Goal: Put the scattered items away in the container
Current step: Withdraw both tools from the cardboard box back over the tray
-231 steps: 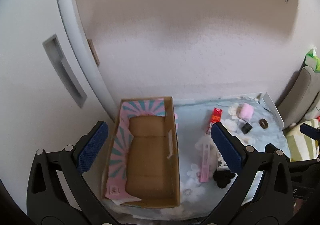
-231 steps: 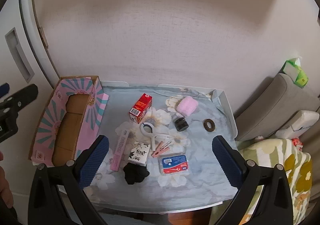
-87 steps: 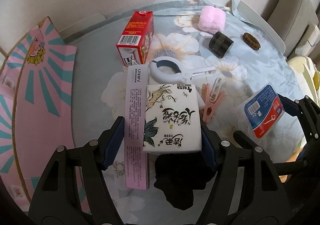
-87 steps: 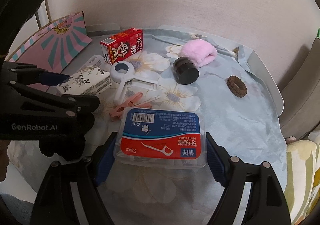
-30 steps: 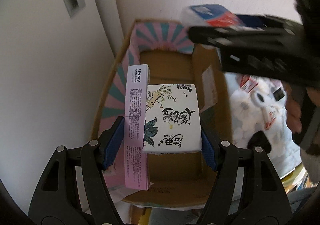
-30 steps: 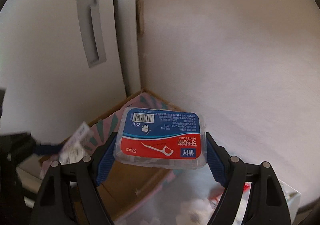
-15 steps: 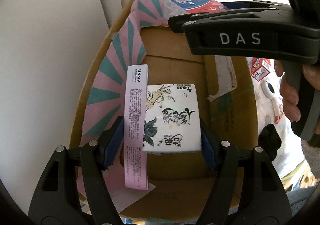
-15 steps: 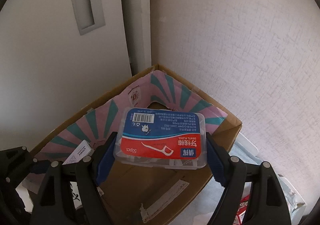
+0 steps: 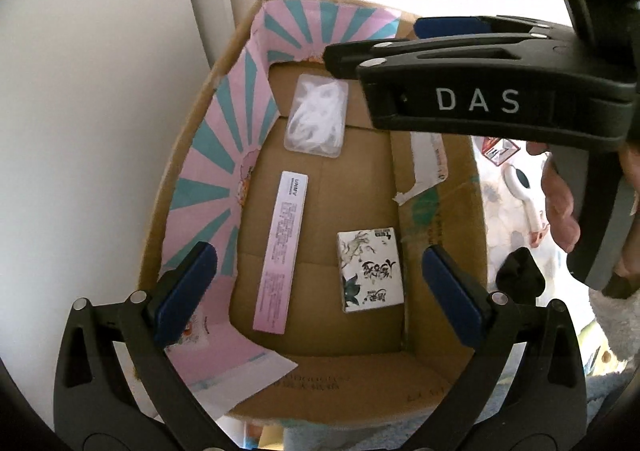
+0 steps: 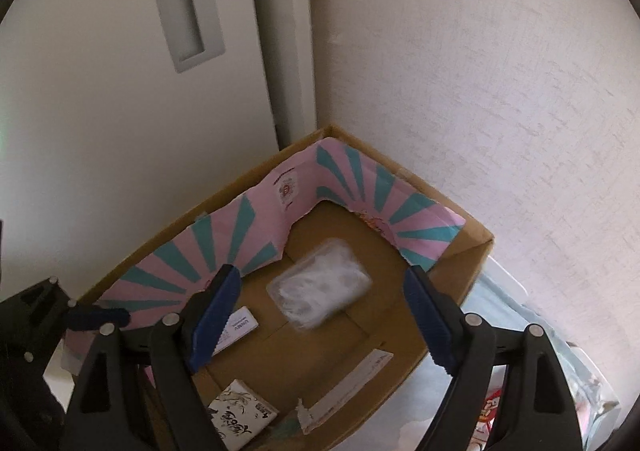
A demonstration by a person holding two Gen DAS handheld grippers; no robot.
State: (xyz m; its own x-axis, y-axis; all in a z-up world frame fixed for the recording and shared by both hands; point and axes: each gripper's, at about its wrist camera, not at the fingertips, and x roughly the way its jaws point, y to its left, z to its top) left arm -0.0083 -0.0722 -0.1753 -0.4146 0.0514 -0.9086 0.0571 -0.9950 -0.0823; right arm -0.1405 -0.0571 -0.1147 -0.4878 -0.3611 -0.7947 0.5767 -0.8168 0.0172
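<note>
The cardboard box [image 9: 200, 155] with its pink and teal lining fills the left wrist view. On its floor lie a long pink box [image 9: 282, 257], a white tissue pack [image 9: 370, 269] with ink drawings, and a clear floss box [image 9: 316, 119] at the far end. My left gripper [image 9: 318, 291] hangs above them, jaws opening, nothing between them. My right gripper [image 10: 322, 315] stands over the far end with jaws opening and empty. Below it the floss box [image 10: 320, 293] looks blurred, lying in the cardboard box [image 10: 476, 247]. The tissue pack [image 10: 242, 419] shows at the bottom.
A white cabinet door [image 10: 120, 131] and a textured wall [image 10: 500, 111] close in the box's far corner. To the right lies the floral cloth with a red carton [image 9: 498, 147], a white clip [image 9: 520, 187] and a black item [image 9: 520, 277]. A hand [image 9: 560, 203] holds the right gripper [image 9: 384, 41].
Both grippers have let go. The pink box and the tissue pack dropped from the left jaws onto the box floor. The floss box left the right jaws and landed at the far end.
</note>
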